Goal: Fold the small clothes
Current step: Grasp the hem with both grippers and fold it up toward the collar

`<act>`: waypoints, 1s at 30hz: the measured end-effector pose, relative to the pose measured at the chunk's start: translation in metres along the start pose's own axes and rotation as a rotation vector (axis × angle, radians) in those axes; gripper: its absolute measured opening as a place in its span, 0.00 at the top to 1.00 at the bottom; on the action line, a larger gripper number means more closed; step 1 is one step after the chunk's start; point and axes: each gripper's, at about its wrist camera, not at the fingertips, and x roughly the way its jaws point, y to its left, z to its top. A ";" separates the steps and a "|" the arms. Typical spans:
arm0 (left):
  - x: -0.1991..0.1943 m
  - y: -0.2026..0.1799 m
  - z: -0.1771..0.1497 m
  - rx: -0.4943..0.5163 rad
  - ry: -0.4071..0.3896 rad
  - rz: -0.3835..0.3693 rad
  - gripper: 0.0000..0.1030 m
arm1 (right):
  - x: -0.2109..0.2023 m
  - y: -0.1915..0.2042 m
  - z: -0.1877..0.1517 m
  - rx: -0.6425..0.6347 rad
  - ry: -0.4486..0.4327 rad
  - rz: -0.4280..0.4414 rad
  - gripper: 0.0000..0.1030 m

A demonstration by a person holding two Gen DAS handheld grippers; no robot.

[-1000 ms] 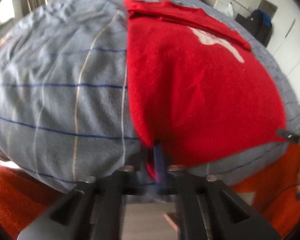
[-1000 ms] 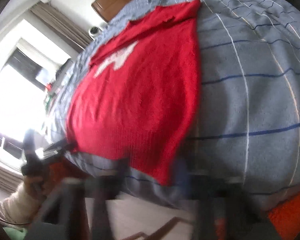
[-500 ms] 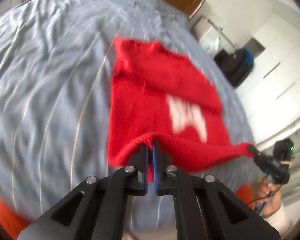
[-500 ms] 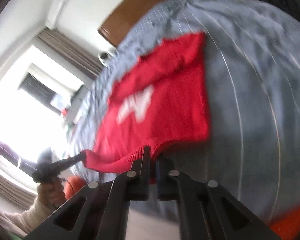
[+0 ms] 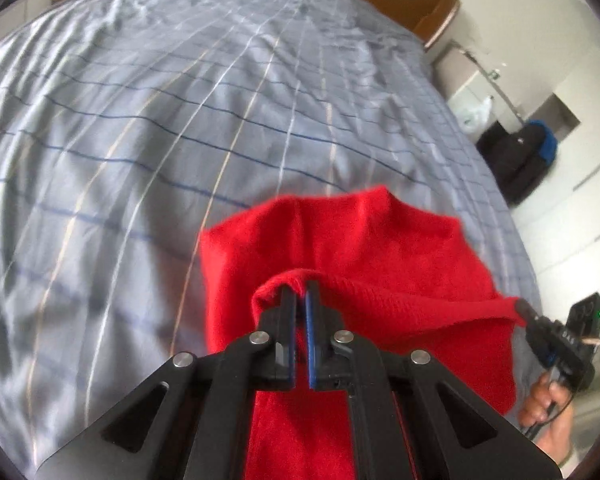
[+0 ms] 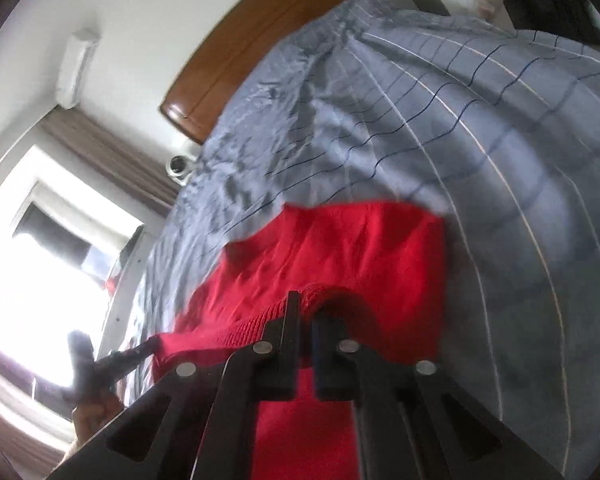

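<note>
— Where do the grippers stand?

— The left gripper [image 5: 301, 292] is pinched tight on the ribbed hem of the red sweater [image 5: 380, 248]. The right gripper [image 5: 520, 307], seen at four o'clock in the left view, is pinched on the other hem corner, so the hem runs taut between the two. In its own view the right gripper [image 6: 307, 312] has the knit bunched over its tips.

— And the sweater itself?

— It lies on the bed [image 5: 140, 128], low in both views, with the held hem lifted and carried over the part that lies flat. No sleeve sticks out to either side, so I judge they are already tucked in — the bottom-to-top fold looks about halfway.

— What is left?

— Laying the hem down toward the far edge at twelve o'clock, letting go, and probably smoothing. Whether another fold is wanted I cannot tell.

— Anything in the way?

— No. The checked sheet beyond the sweater is bare but wrinkled. The wooden headboard [image 5: 420, 12] sits at one o'clock and a dark bag with a blue top [image 5: 528, 152] at three o'clock, well off the bed. From the right view, a bright window [image 6: 40, 272] glares at nine o'clock.
</note>
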 end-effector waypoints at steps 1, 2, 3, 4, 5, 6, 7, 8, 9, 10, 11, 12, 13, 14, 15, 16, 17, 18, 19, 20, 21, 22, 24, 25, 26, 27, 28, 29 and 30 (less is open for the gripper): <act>0.009 0.001 0.006 -0.009 0.005 0.007 0.98 | 0.010 -0.003 0.010 0.004 0.003 -0.012 0.96; 0.018 0.002 0.013 -0.017 0.010 0.016 0.97 | 0.016 -0.006 0.013 0.003 0.003 -0.022 0.96; 0.027 0.004 0.019 -0.032 0.015 0.025 0.94 | 0.022 -0.009 0.017 0.006 0.007 -0.026 0.96; 0.031 0.006 0.024 -0.050 0.015 0.026 0.90 | 0.031 -0.013 0.021 0.014 0.015 -0.026 0.96; 0.033 0.008 0.027 -0.070 0.011 0.022 0.86 | 0.037 -0.016 0.024 0.022 0.020 -0.022 0.94; 0.033 0.012 0.031 -0.101 -0.002 0.007 0.66 | 0.042 -0.018 0.026 0.026 0.019 -0.018 0.94; 0.032 0.015 0.035 -0.120 -0.022 0.003 0.37 | 0.047 -0.019 0.029 0.027 0.015 -0.021 0.89; 0.027 0.019 0.037 -0.141 -0.062 0.008 0.27 | 0.050 -0.020 0.031 0.026 0.012 -0.021 0.80; 0.020 0.022 0.037 -0.155 -0.105 0.016 0.17 | 0.049 -0.020 0.032 0.026 -0.002 -0.016 0.72; 0.014 0.024 0.037 -0.157 -0.129 0.016 0.17 | 0.044 -0.020 0.033 0.025 -0.028 -0.014 0.56; 0.011 0.026 0.038 -0.153 -0.135 0.018 0.17 | 0.040 -0.019 0.035 0.023 -0.053 -0.009 0.50; 0.010 0.027 0.039 -0.151 -0.136 0.024 0.17 | 0.034 -0.019 0.036 0.019 -0.069 -0.011 0.50; 0.005 0.028 0.036 -0.147 -0.143 0.029 0.17 | 0.030 -0.017 0.039 0.013 -0.074 -0.019 0.50; -0.002 0.027 0.031 -0.134 -0.153 0.026 0.17 | 0.027 -0.015 0.039 -0.001 -0.077 -0.026 0.50; -0.009 0.023 0.024 -0.107 -0.157 0.020 0.17 | 0.023 -0.011 0.038 -0.023 -0.079 -0.032 0.50; -0.011 0.020 0.021 -0.074 -0.153 0.020 0.17 | 0.018 -0.004 0.035 -0.063 -0.072 -0.032 0.50; -0.016 0.015 0.012 -0.032 -0.149 0.028 0.16 | 0.014 0.002 0.031 -0.096 -0.062 -0.025 0.50; -0.021 0.011 0.003 0.007 -0.146 0.044 0.16 | 0.008 0.012 0.023 -0.145 -0.042 -0.012 0.50; -0.025 0.007 -0.010 0.051 -0.141 0.066 0.16 | 0.003 0.022 0.013 -0.197 -0.017 0.002 0.50; -0.029 0.003 -0.026 0.091 -0.133 0.089 0.16 | -0.002 0.031 -0.001 -0.250 0.016 0.014 0.50; -0.032 0.001 -0.037 0.117 -0.125 0.107 0.16 | -0.005 0.036 -0.012 -0.285 0.043 0.021 0.50; -0.037 -0.001 -0.051 0.143 -0.113 0.129 0.16 | -0.007 0.040 -0.028 -0.323 0.081 0.019 0.49; -0.049 -0.006 -0.085 0.178 -0.093 0.157 0.16 | -0.006 0.039 -0.055 -0.384 0.145 -0.040 0.45; -0.057 -0.009 -0.100 0.189 -0.088 0.160 0.16 | -0.005 0.035 -0.071 -0.415 0.173 -0.121 0.45; -0.064 -0.013 -0.113 0.200 -0.087 0.159 0.15 | -0.008 0.032 -0.081 -0.429 0.173 -0.168 0.45; -0.072 -0.018 -0.129 0.217 -0.090 0.159 0.14 | -0.021 0.030 -0.094 -0.432 0.148 -0.187 0.45; -0.078 -0.022 -0.140 0.230 -0.094 0.163 0.11 | -0.030 0.030 -0.102 -0.432 0.127 -0.184 0.45; -0.083 -0.027 -0.156 0.248 -0.101 0.173 0.10 | -0.045 0.033 -0.116 -0.437 0.100 -0.186 0.42; -0.087 -0.030 -0.169 0.262 -0.108 0.184 0.09 | -0.054 0.037 -0.126 -0.446 0.083 -0.195 0.40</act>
